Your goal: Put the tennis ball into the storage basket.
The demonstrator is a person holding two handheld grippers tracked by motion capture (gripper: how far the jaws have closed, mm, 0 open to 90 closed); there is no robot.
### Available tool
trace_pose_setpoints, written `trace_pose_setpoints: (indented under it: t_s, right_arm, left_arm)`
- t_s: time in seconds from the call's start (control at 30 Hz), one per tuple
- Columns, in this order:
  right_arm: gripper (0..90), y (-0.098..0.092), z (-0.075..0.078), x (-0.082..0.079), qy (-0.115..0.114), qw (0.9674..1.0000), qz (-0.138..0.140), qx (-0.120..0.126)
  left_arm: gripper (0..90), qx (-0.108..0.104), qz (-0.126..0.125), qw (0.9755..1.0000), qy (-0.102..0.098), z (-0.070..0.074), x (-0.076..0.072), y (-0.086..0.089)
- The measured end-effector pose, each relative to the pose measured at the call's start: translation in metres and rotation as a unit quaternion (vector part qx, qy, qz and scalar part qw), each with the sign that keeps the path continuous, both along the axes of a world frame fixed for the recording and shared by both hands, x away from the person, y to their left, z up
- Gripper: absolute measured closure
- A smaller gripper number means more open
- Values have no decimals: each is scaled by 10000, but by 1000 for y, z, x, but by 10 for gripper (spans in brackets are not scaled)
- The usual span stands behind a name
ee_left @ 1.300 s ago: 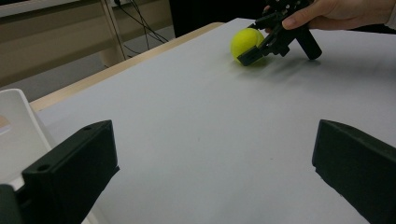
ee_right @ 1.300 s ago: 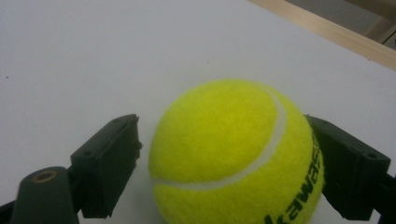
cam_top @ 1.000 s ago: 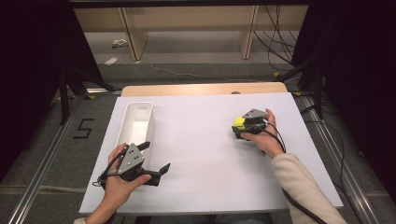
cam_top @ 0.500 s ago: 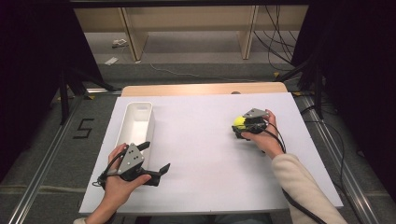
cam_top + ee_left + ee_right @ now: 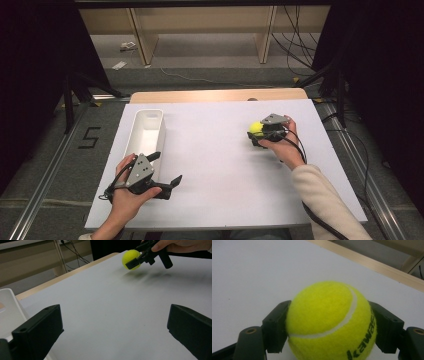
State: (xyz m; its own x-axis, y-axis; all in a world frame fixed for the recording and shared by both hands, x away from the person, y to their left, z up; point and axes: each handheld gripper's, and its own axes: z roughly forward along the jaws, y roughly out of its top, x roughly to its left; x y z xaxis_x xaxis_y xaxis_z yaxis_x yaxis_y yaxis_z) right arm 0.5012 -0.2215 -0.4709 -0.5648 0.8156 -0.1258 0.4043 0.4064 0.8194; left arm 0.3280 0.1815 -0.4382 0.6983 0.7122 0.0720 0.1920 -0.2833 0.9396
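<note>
High view: we saw the right gripper clamped on the tennis ball, well right of the white bin; the left gripper sat just below the bin, jaws wide apart, holding nothing.
Left gripper view: we noted the ball far beyond the bin's corner.
Right gripper view: we logged both jaws pressed against the ball.

The tennis ball is fuzzy yellow felt with a smooth white seam. The right gripper and the left gripper look like matt black plastic. The bin is smooth white plastic. The table has a matt white top, edged behind the ball with pale wood.
</note>
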Motion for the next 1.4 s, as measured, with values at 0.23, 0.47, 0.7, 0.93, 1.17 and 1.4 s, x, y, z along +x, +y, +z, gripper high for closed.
trace_pose_setpoints:
  t_s: [0.23,0.47,0.7,0.93,1.17,1.4]
  right_arm:
    - [265,0,7,-2,-64,9999,8,114]
    - [266,0,12,-5,-95,9998,31,178]
    - [266,2,18,-9,-150,9996,103,222]
    - [266,6,24,-14,-167,9993,187,293]
    - [267,12,28,-21,-195,9986,295,388]
    - [267,23,32,-26,-234,9978,435,439]
  left_arm:
    - [0,5,-5,10000,-6,0,0,0]
    - [0,3,-11,10000,-12,0,0,-1]
    - [0,12,-24,10000,-13,0,-1,-1]
    - [0,6,-41,10000,-22,1,-1,-2]
    - [0,-15,-44,10000,-1,0,-2,-2]
    - [0,-27,-48,10000,-4,1,-1,-2]
